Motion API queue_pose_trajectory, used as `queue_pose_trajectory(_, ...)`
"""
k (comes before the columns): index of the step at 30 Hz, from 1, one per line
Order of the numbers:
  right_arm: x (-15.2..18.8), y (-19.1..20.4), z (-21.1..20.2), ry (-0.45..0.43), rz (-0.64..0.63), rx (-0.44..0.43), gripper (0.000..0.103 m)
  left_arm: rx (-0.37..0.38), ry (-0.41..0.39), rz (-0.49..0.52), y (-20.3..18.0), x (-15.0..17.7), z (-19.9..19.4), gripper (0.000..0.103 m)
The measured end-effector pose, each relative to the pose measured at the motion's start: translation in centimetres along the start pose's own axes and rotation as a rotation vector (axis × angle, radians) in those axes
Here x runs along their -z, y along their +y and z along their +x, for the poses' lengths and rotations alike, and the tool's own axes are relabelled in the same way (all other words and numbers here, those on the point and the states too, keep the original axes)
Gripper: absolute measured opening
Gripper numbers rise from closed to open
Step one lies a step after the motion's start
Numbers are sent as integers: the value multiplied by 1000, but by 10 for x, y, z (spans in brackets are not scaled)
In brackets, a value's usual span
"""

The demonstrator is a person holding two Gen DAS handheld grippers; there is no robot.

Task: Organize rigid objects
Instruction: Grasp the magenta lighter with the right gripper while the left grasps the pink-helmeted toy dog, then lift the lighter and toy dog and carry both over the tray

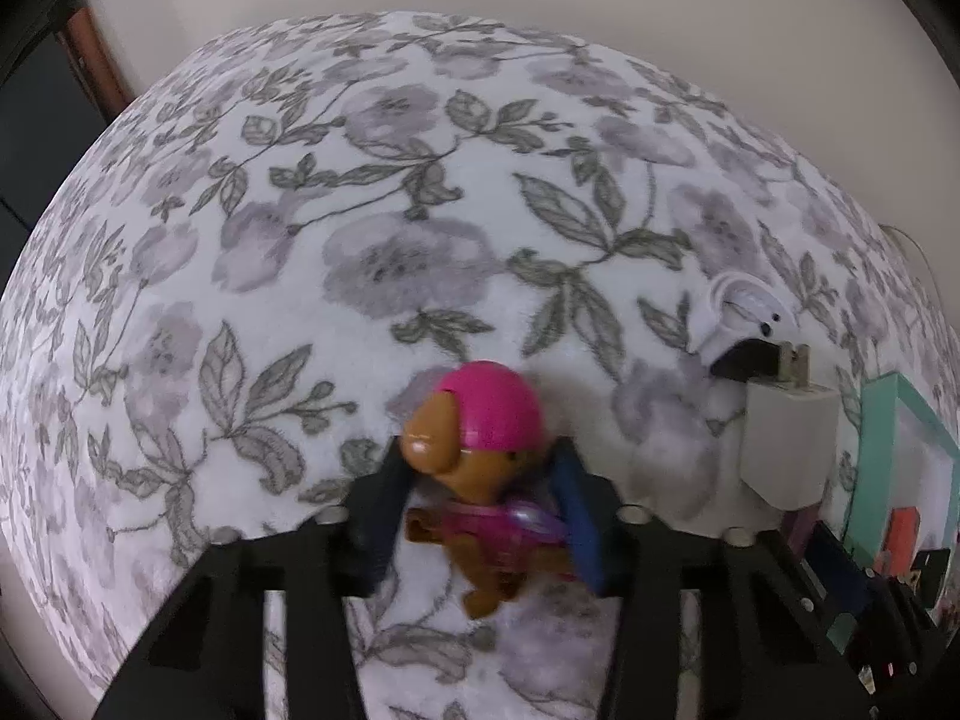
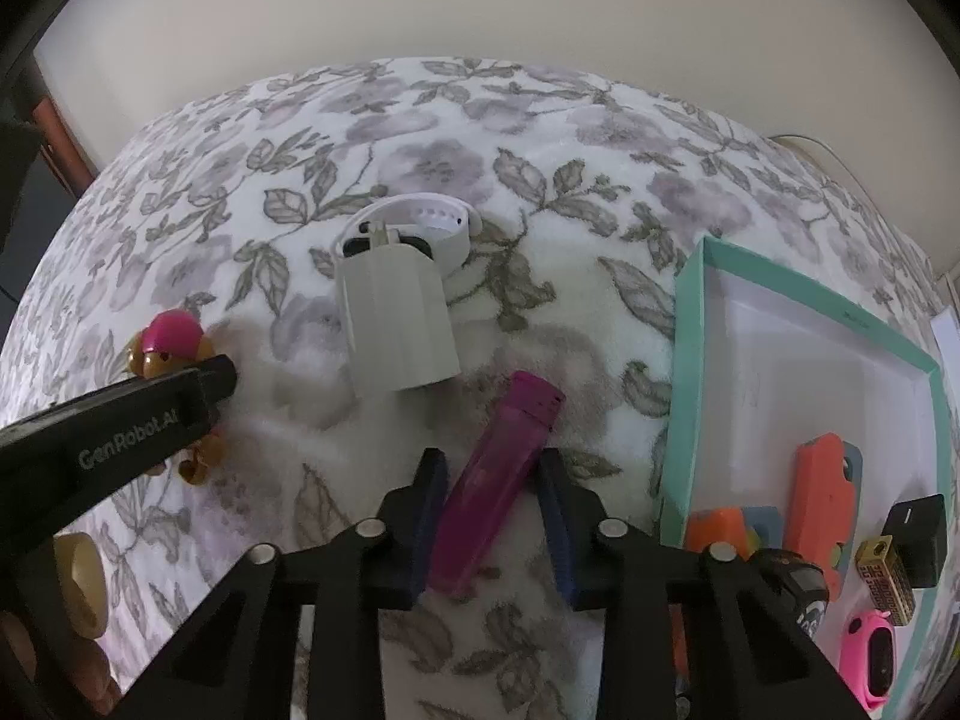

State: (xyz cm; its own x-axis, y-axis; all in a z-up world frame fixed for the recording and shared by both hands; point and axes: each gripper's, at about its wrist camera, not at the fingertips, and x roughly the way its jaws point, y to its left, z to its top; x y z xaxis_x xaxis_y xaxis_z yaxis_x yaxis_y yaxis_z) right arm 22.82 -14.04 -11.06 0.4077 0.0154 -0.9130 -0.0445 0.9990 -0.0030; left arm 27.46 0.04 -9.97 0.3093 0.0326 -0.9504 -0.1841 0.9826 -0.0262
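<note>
A brown toy dog (image 1: 480, 420) with a pink helmet sits between the fingers of my left gripper (image 1: 480, 480), which is shut on it just above the floral blanket (image 1: 360, 240). The right wrist view shows the same toy (image 2: 171, 330) at the left, behind a left finger (image 2: 180, 396). My right gripper (image 2: 492, 459) is shut on a translucent purple lighter (image 2: 480, 492) that lies slanted on the blanket. A teal-rimmed white box (image 2: 687, 360) stands to the right of it.
A white charger plug (image 2: 399, 324) lies ahead of the lighter, with a white watch band (image 2: 432, 222) behind it. The box holds orange pieces (image 2: 822, 492), a black cube (image 2: 915, 540), a gold item (image 2: 888, 576) and a pink band (image 2: 870, 660). A beige ring (image 2: 81, 576) shows near a hand at the lower left.
</note>
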Motion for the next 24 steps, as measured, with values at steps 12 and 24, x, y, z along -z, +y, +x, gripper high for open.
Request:
queue_pose_trajectory(12, 15, -1, -9, 30, 2, -24, 21, 65, 20, 15, -3, 17, -9, 41)
queue_pose_trajectory(24, 16, -8, -39, -6, 42, -72, 21, 94, -15, -2, 6, 26, -37, 41)
